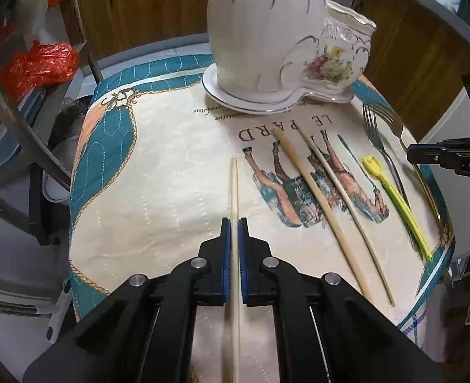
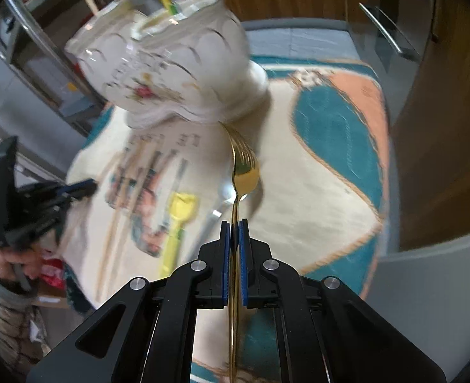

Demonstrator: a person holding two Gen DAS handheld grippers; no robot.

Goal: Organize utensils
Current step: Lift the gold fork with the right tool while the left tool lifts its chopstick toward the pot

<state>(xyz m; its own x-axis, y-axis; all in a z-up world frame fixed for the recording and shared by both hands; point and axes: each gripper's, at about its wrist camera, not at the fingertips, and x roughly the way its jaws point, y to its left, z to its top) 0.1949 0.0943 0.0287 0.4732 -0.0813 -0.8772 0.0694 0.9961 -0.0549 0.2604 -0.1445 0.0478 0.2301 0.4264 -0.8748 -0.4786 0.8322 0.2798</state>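
Quilted cream-and-teal tablecloth under a white porcelain holder; near it, left gripper clamps a pale wooden chopstick, right gripper clamps a gold fork.

both grippers point steeply down over the table. the left gripper has its blue pads pinched tight on a pale chopstick. the right gripper is clamped the same way on a gold fork. a hand in a checked sleeve holds the left tool.
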